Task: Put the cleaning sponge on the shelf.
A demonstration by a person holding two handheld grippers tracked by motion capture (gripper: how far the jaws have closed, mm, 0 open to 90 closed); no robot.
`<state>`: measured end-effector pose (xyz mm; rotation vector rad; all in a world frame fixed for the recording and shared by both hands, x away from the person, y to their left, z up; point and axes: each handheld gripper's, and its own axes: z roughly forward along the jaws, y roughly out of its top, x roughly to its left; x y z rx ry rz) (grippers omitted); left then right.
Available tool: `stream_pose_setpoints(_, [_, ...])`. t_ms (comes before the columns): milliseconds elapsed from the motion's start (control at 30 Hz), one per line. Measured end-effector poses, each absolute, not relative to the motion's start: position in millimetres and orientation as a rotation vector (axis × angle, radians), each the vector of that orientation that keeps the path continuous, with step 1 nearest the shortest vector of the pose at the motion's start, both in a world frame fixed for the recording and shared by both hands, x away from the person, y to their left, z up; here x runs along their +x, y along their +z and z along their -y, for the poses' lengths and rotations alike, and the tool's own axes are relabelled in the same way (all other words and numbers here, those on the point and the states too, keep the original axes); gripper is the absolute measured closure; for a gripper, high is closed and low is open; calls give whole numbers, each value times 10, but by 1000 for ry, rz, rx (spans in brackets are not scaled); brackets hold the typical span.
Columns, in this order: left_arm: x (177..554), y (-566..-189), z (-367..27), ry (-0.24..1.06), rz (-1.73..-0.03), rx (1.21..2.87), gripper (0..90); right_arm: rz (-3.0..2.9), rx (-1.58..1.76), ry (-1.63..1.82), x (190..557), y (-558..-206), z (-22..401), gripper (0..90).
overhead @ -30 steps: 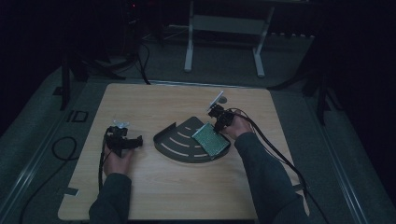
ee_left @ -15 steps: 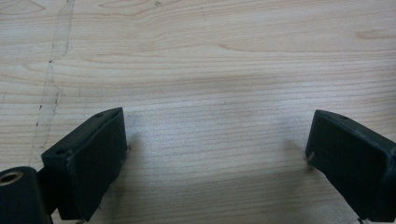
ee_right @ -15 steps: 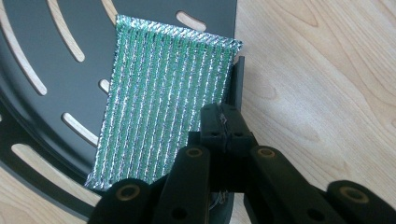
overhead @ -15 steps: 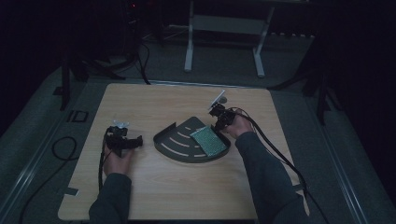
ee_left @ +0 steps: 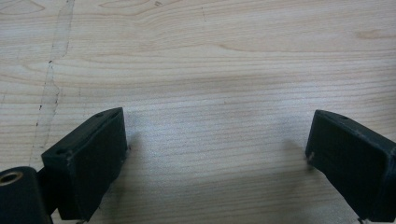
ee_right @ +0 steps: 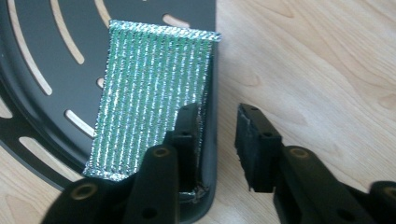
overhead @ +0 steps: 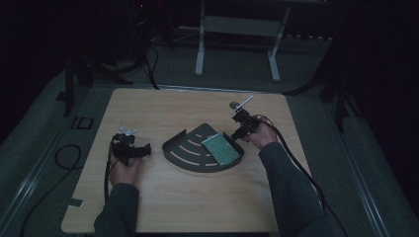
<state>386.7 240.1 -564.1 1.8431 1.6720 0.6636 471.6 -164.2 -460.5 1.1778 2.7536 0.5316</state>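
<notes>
A dark fan-shaped tray (overhead: 190, 143) with curved slots lies at the middle of the wooden table. On its right part rests a glittery green ribbed pad (overhead: 221, 149). My right gripper (overhead: 237, 134) is at the tray's right edge. In the right gripper view the gripper (ee_right: 217, 116) is narrowly open astride the tray's (ee_right: 135, 9) side wall, one jaw inside against the pad's (ee_right: 149, 84) edge and the other over bare wood. My left gripper (overhead: 148, 148) rests on the table left of the tray. It is wide open (ee_left: 217, 126), with bare wood between its jaws.
The wooden table (overhead: 197, 197) has bare room in front of and behind the tray. Cables trail from both grippers, one off the left edge to the floor (overhead: 64, 158). A white metal stand (overhead: 237, 24) is on the dark floor beyond the table.
My right gripper has shifted slightly to the right at the tray's edge. The left gripper, the tray and the pad have stayed put.
</notes>
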Motion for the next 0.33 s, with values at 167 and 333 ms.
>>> stream_pose_setpoints(167, [3867, -5641, -2401, 664, -1672, 1843, 56, -2718, 1189, 560, 4687, -4607, 1753, 606])
stream_pose_setpoints(333, [3868, -5641, -2401, 664, -1672, 1843, 56, -2692, 1202, 578, 4643, -4605, 1877, 579])
